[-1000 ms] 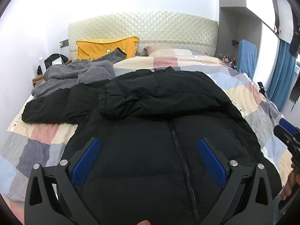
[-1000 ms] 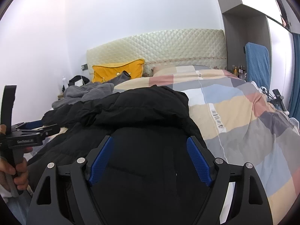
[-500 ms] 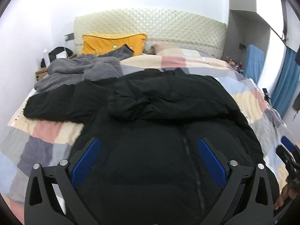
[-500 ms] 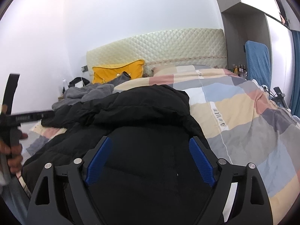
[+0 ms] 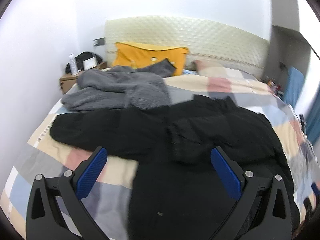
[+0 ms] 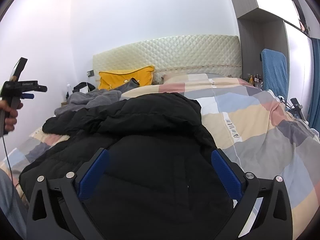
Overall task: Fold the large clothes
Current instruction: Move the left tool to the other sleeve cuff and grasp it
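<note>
Jacket: black jacket (image 5: pixel 200 150) spread on the patchwork bed (image 6: pixel 260 124), sleeve reaching toward 9 o'clock.
Left gripper (image 5: pixel 159 165): jaws wide apart, empty.
Right gripper (image 6: pixel 160 167): likewise spread, holding nothing.
Only right view: hand (image 6: pixel 10 116) at 9 o'clock.
Only left view: cardboard box (image 5: pixel 67 80) at 10 o'clock.

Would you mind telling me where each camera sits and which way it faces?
Left wrist: on the left hand-held gripper, facing the headboard over the black jacket and its left sleeve; only its open fingers show.
Right wrist: on the right hand-held gripper, low over the jacket's right side; the person's left hand shows holding the other gripper.
Shared: jacket, yellow pillow, grey garment.
</note>
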Motion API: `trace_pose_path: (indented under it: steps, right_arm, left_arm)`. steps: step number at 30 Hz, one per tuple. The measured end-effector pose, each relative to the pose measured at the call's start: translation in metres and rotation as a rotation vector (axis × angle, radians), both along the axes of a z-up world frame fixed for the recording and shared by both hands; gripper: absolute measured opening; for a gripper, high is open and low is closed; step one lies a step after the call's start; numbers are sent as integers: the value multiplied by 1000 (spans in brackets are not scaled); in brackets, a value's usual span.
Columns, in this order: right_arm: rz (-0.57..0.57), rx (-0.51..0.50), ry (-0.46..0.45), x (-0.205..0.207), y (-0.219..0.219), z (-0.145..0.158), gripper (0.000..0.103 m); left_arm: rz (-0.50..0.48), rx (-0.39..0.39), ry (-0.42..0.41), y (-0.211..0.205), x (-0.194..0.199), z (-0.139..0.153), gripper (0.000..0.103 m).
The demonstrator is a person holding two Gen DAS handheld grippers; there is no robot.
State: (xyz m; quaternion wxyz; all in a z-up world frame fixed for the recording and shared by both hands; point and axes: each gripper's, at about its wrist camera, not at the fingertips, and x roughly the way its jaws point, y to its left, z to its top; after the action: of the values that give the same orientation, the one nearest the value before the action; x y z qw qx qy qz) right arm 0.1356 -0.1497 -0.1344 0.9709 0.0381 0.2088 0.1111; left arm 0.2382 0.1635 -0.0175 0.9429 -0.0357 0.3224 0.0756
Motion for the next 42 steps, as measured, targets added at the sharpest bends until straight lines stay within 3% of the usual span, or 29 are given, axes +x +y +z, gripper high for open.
trace_pose_path:
  steps: [7,15,18,21,26,36,42]
  right_arm:
    - [-6,-12,-10,-3,3,1,103]
    - [-27,12,11,1,8,9,103]
    - [-34,-3,26,4,15,7,103]
    - [-41,-43,50,11,25,3,103]
    - [-46,-73,94,22,37,-7,103]
    - [-103,-110,153,50,54,-19,103]
    - [-116,-157,159,63,66,-18,103]
  left_arm:
    - [151,-29,26,103,17,7,103]
    - [269,-108,51,214,34,-22,103]
    - [334,-187,26,251,38,-47,103]
    - [383,-335,19,290,44,-82,103]
    - [462,-502,24,339,54,-136,103]
    - [563,-633,24,416,82,-201,102]
    - [628,-814,-55,450,95,-231,102]
